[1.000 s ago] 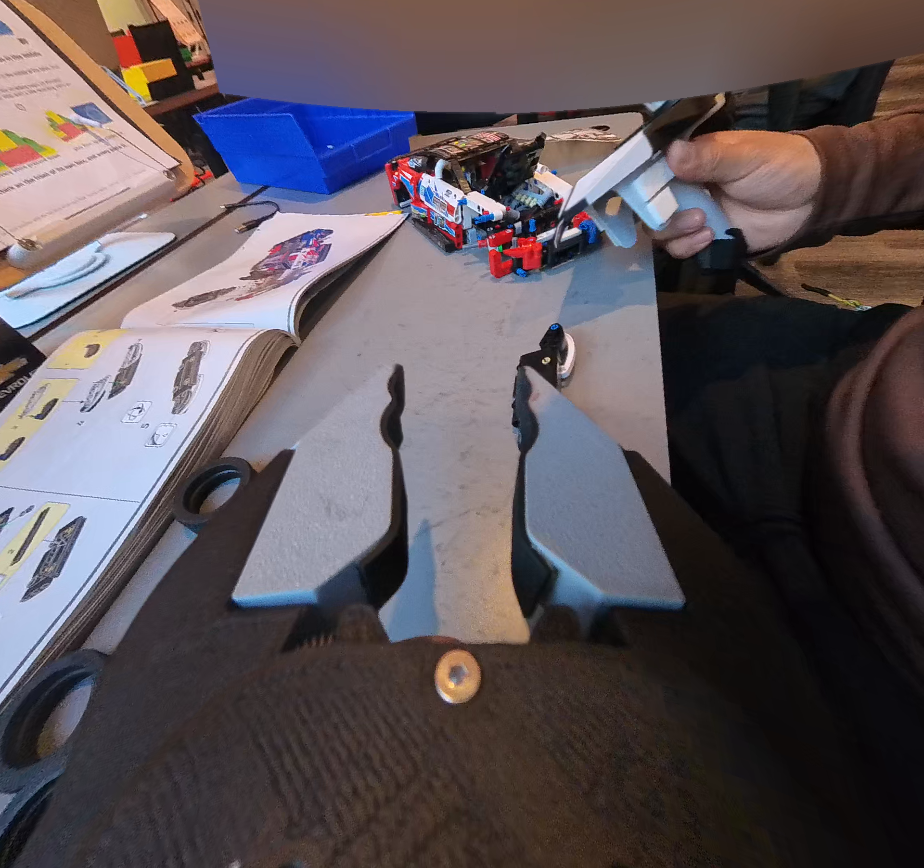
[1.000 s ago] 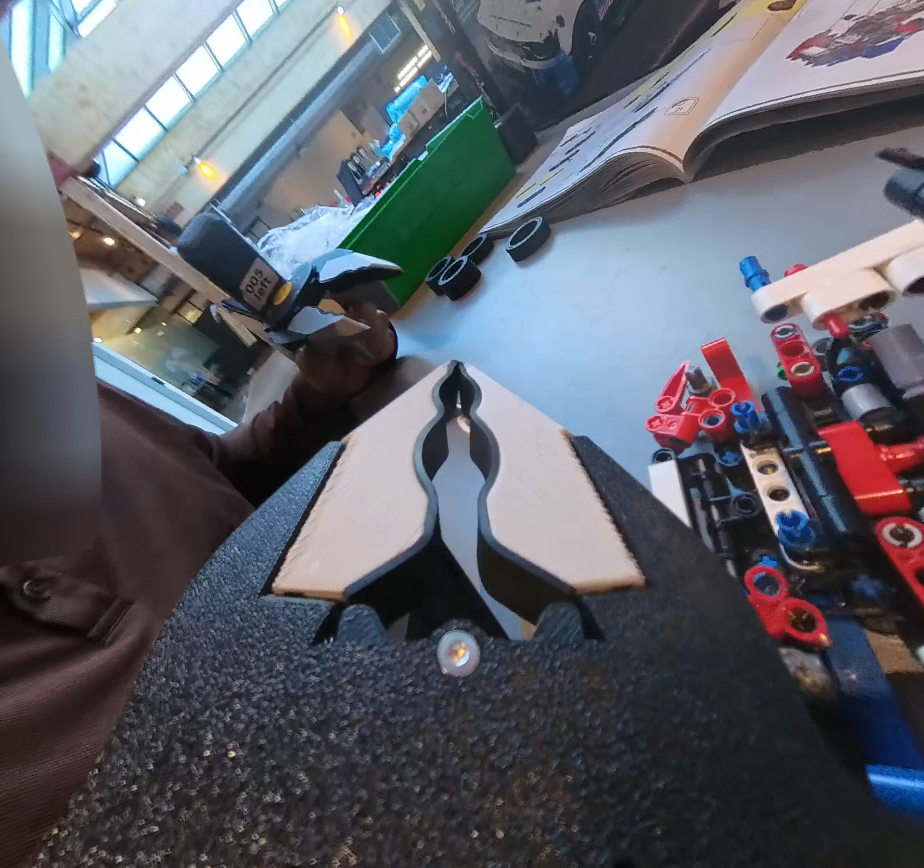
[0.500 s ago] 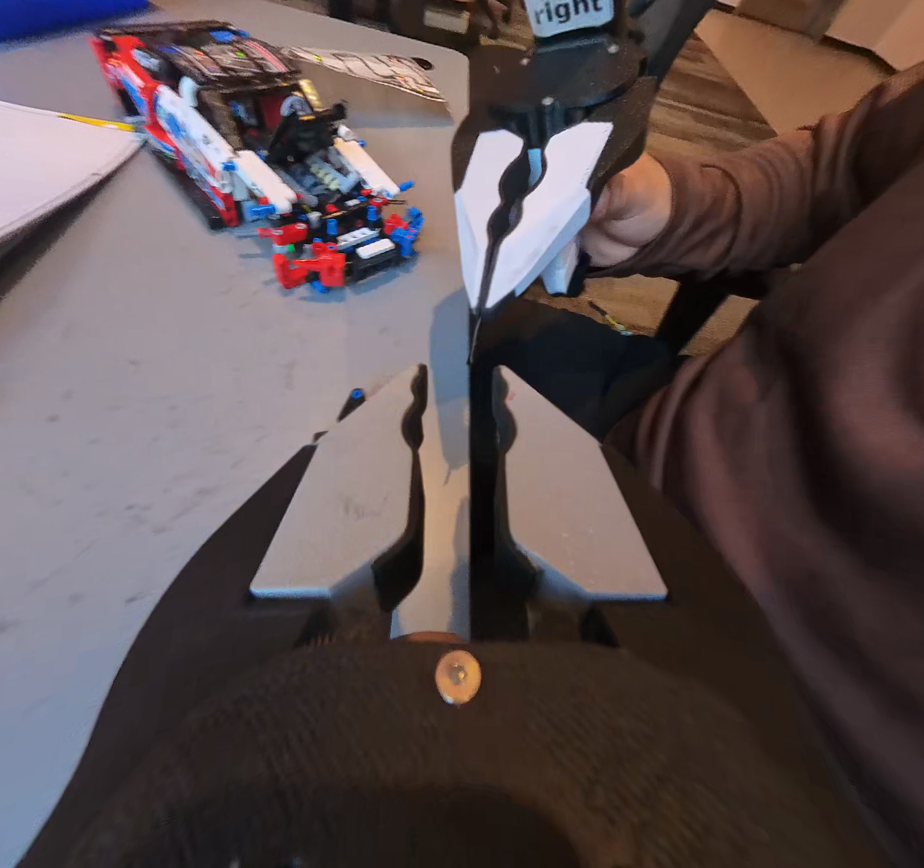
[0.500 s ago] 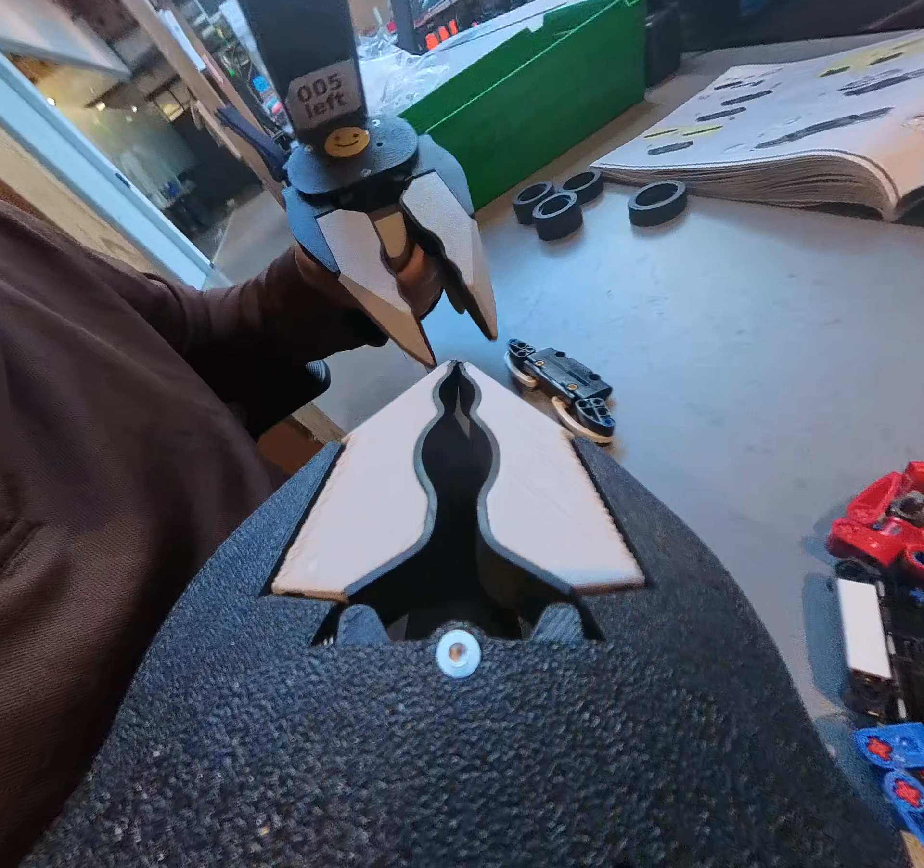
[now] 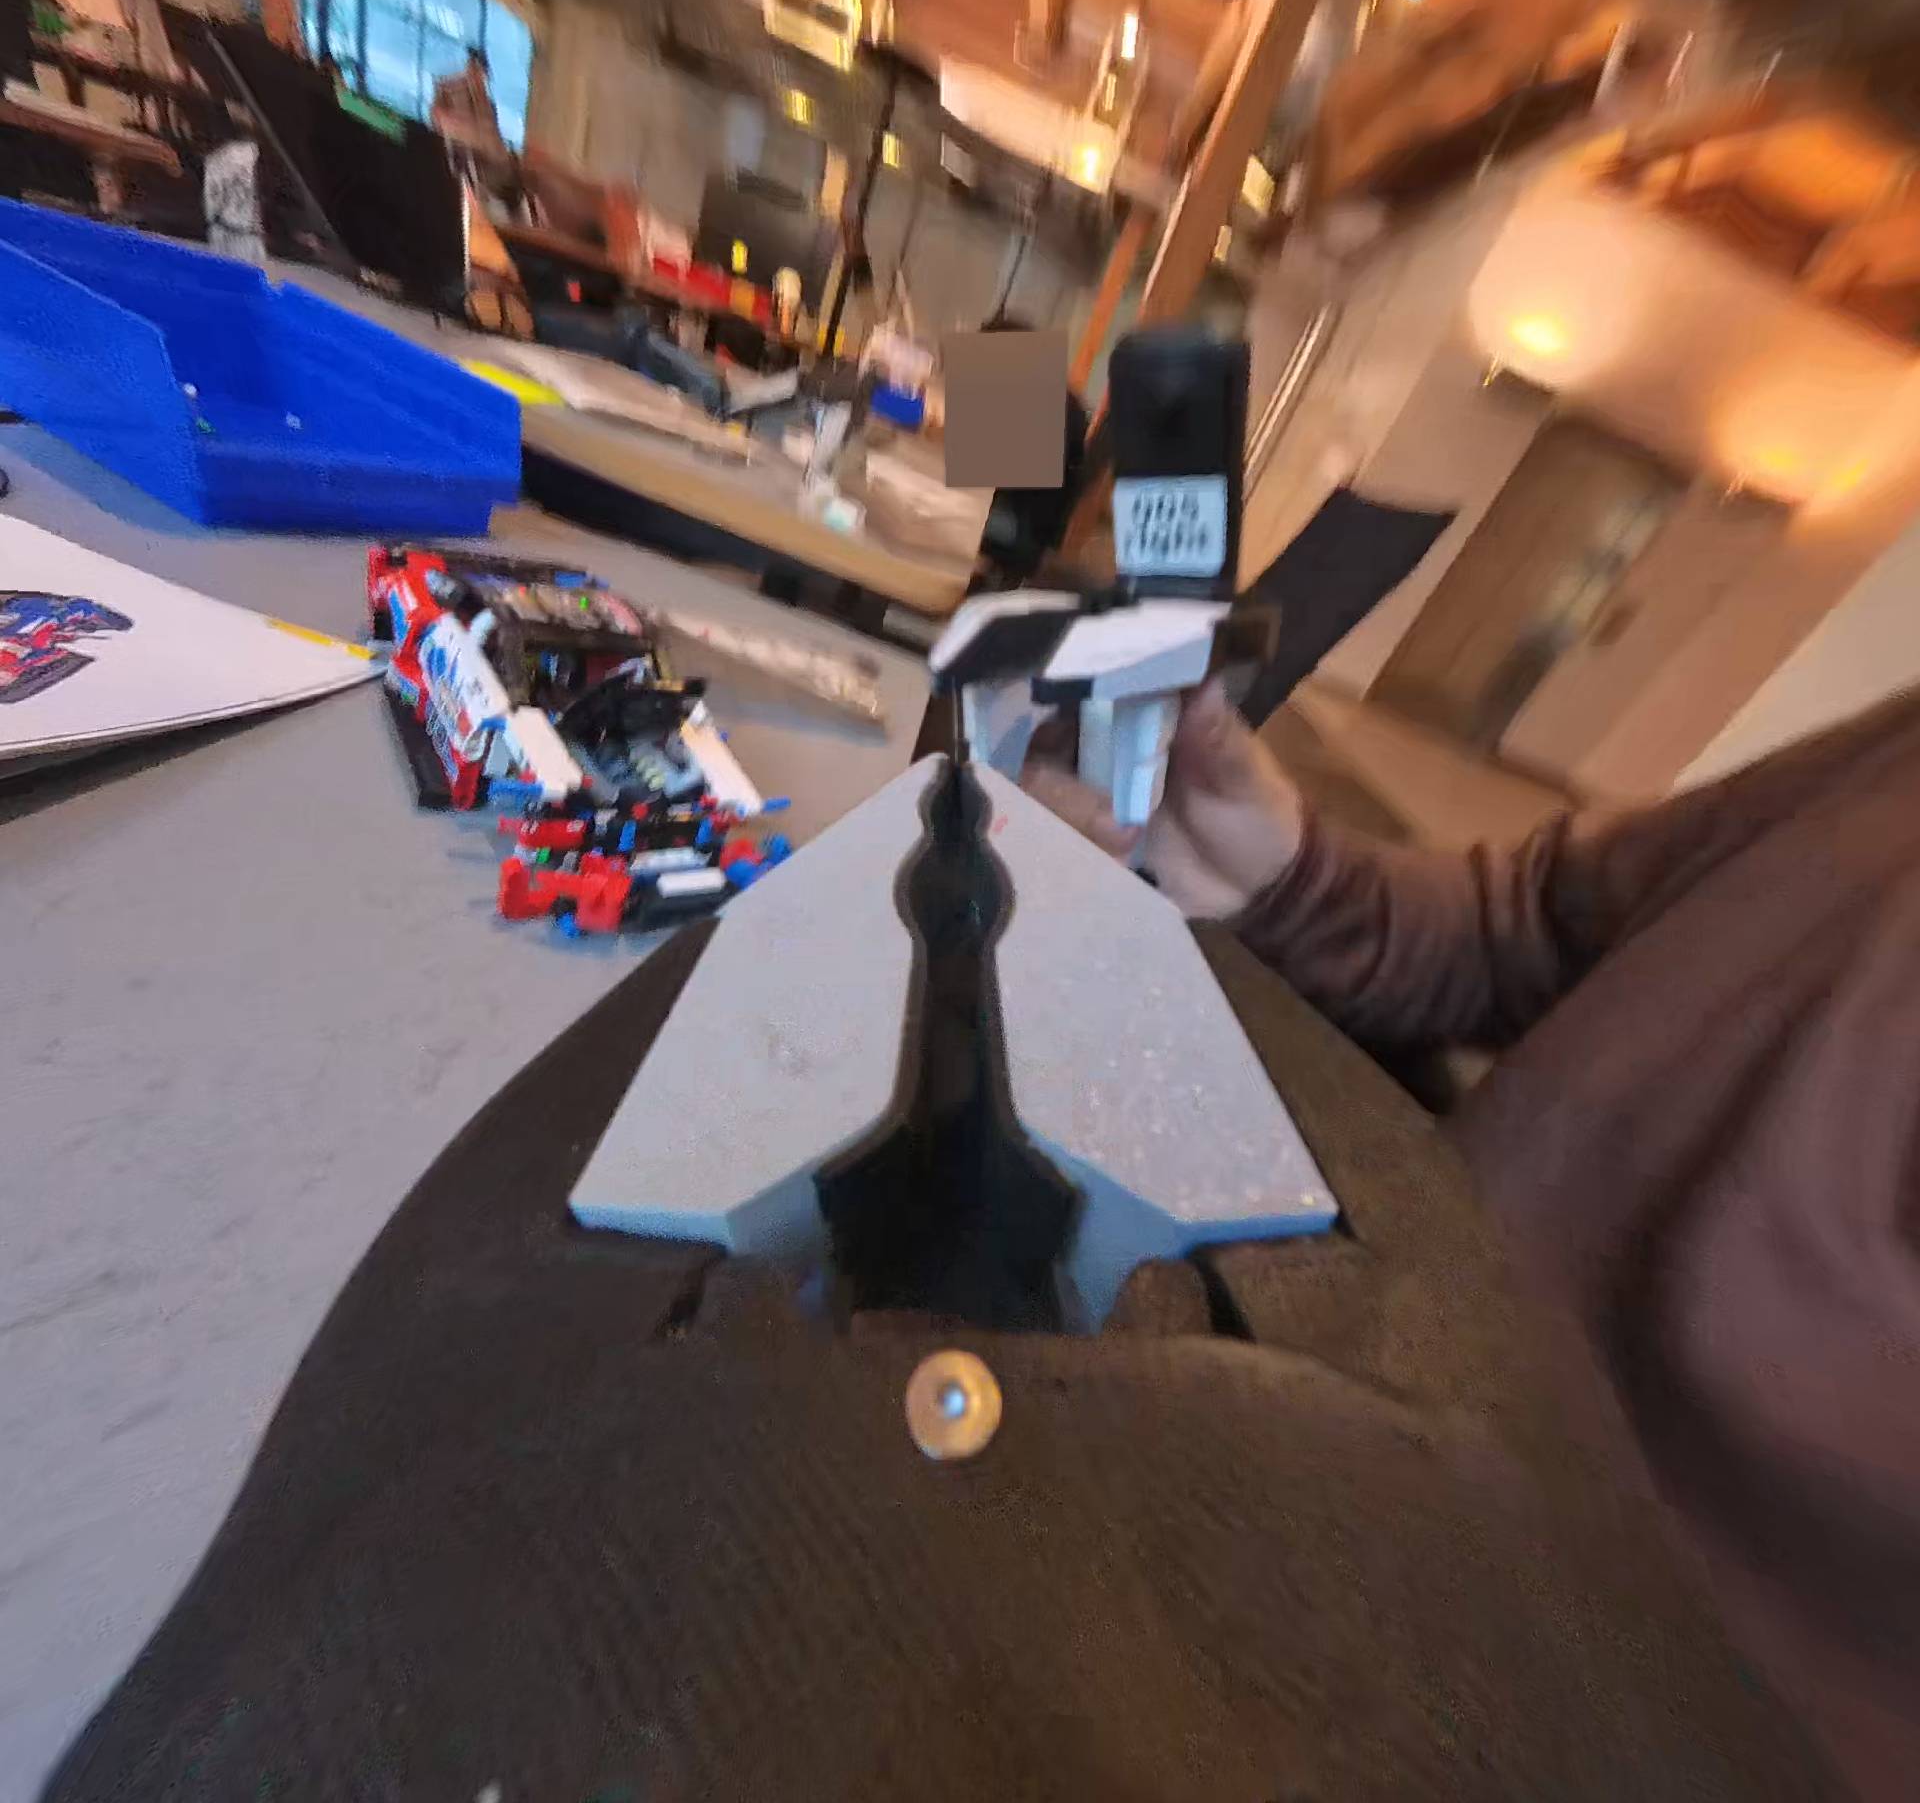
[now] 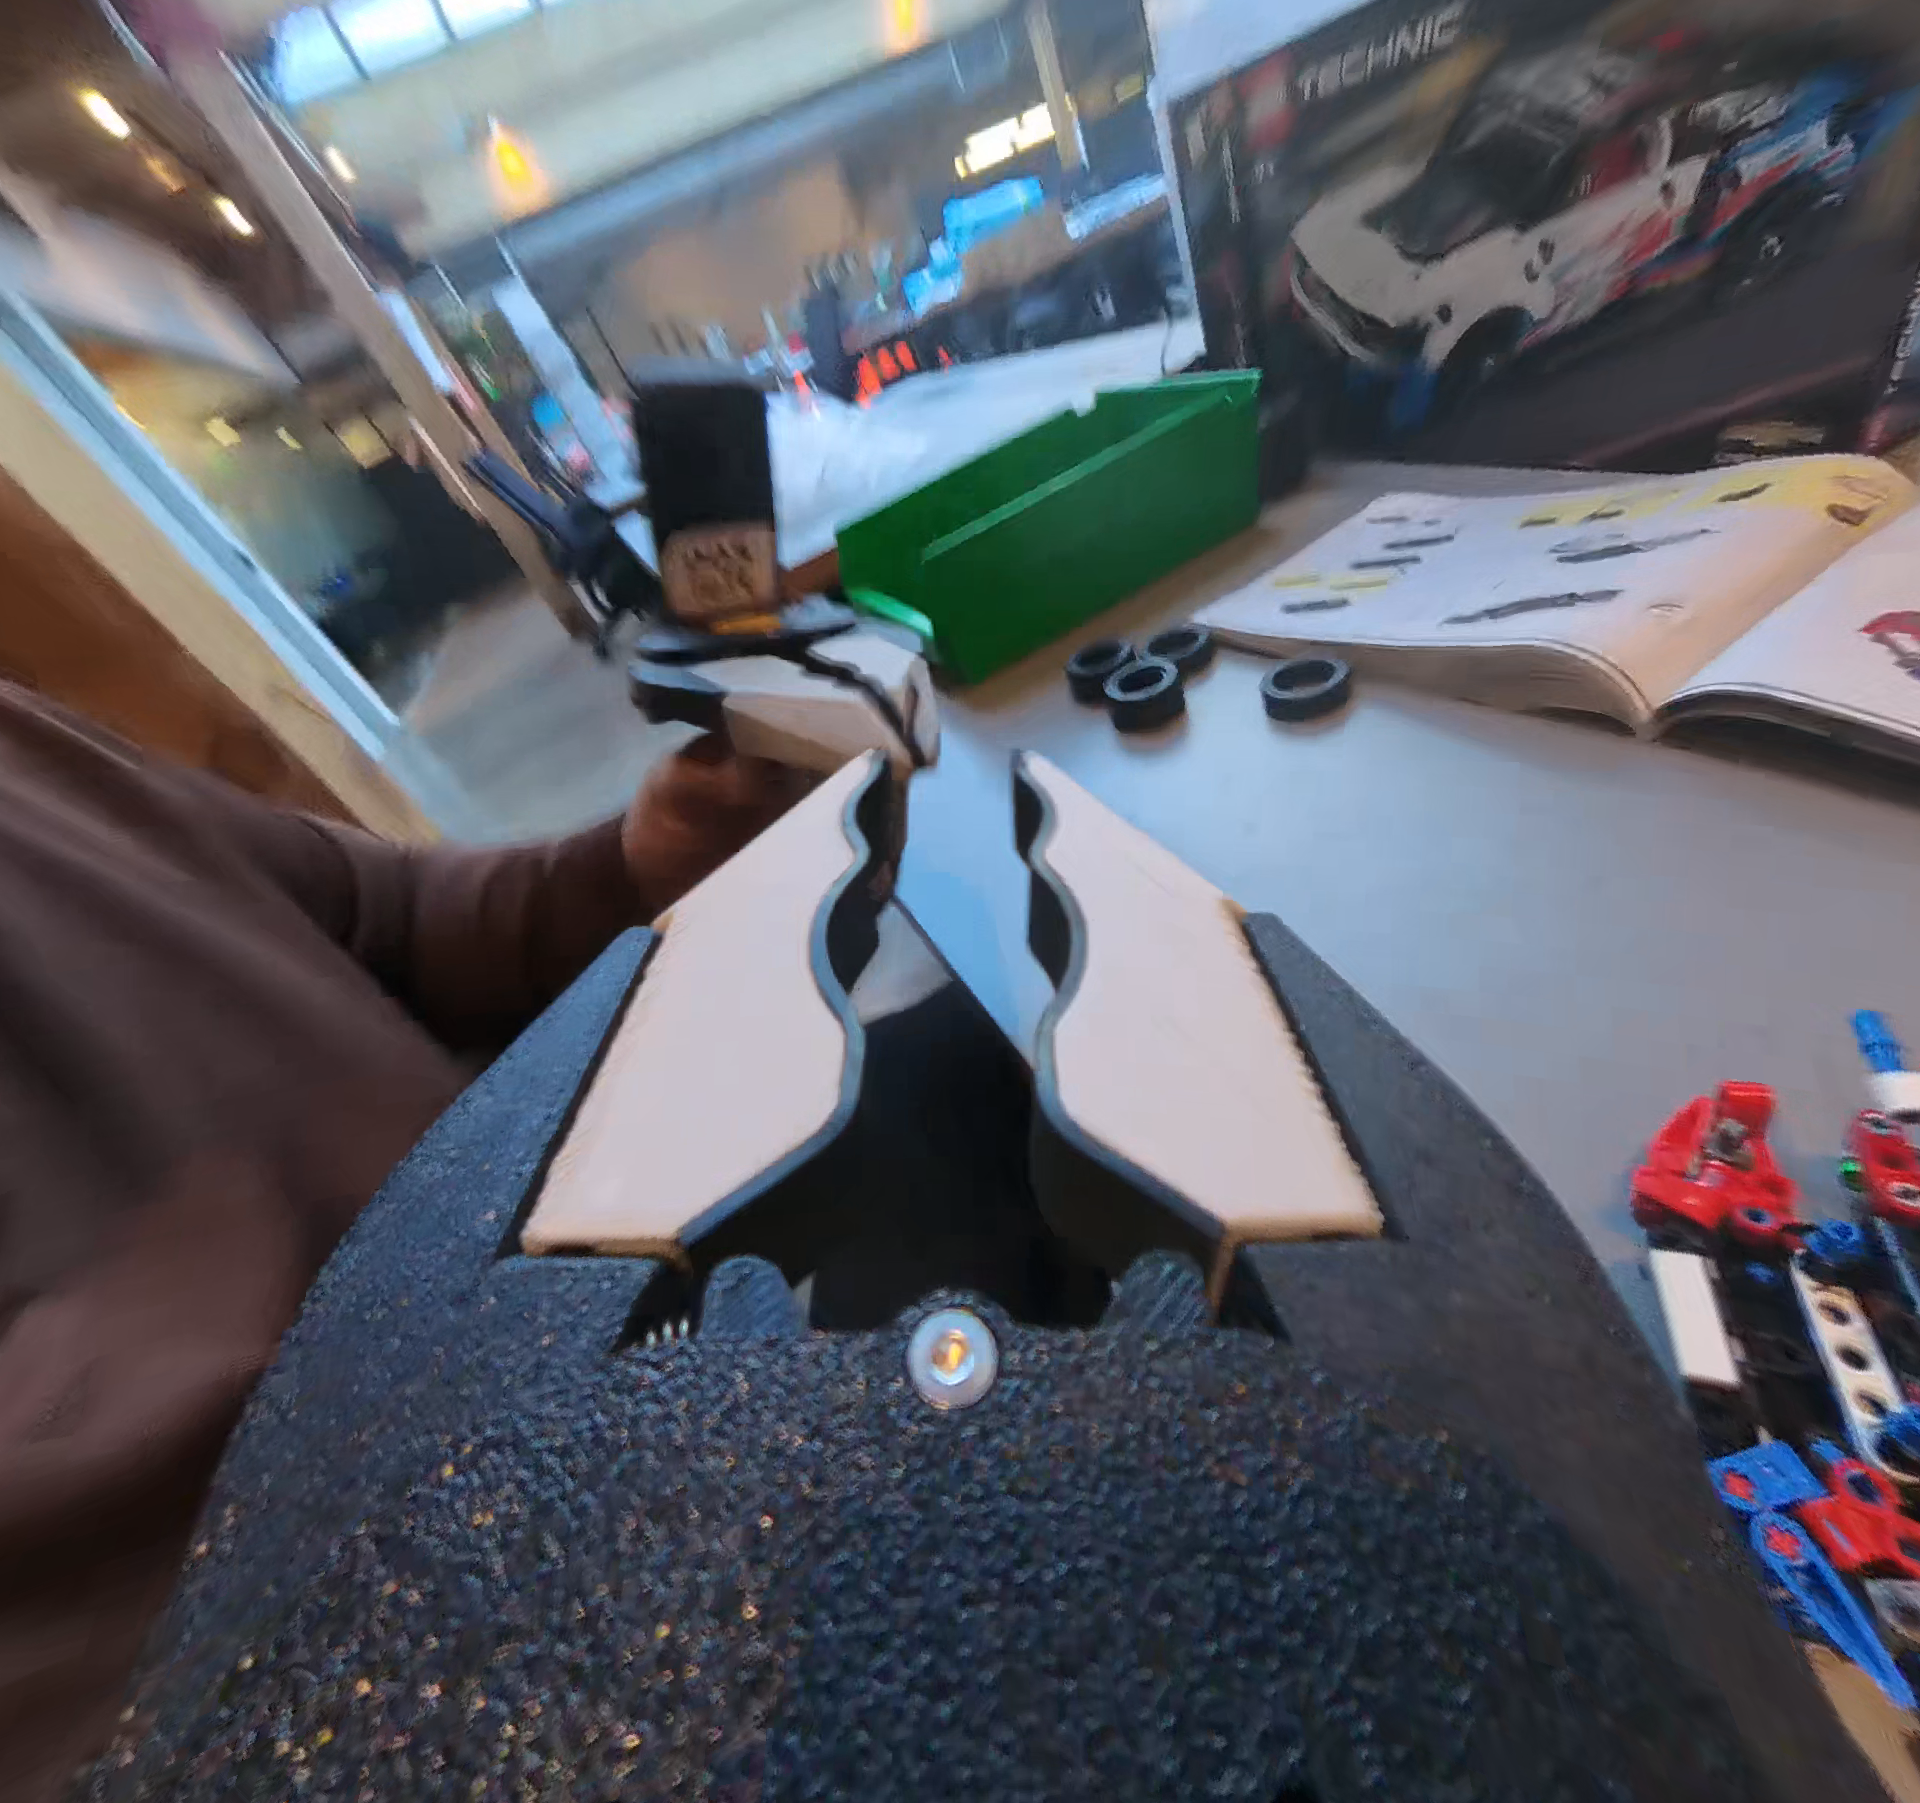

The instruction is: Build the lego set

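The partly built red, white and black lego car (image 5: 561,725) stands on the grey table (image 5: 239,1047) left of my grippers; its front end also shows at the right edge of the right wrist view (image 6: 1808,1265). My left gripper (image 5: 951,766) is shut, with nothing visible between its fingers, held up off the table. My right gripper (image 6: 951,766) is open and empty. The two grippers face each other tip to tip near the table's edge: the right one shows in the left wrist view (image 5: 966,657), the left one in the right wrist view (image 6: 904,714). Both views are motion-blurred.
An open instruction booklet (image 6: 1558,600) lies on the table, with several black tyres (image 6: 1143,678) and a green bin (image 6: 1049,527) beside it. The lego box (image 6: 1558,174) stands behind. A blue bin (image 5: 260,403) sits behind the car. A brown sleeve (image 5: 1662,1026) fills the right. The tips of both grippers are at nearly the same place.
My left gripper has closed and my right gripper has opened. Both have tilted up, level with the room. The small black part on the table has left view.
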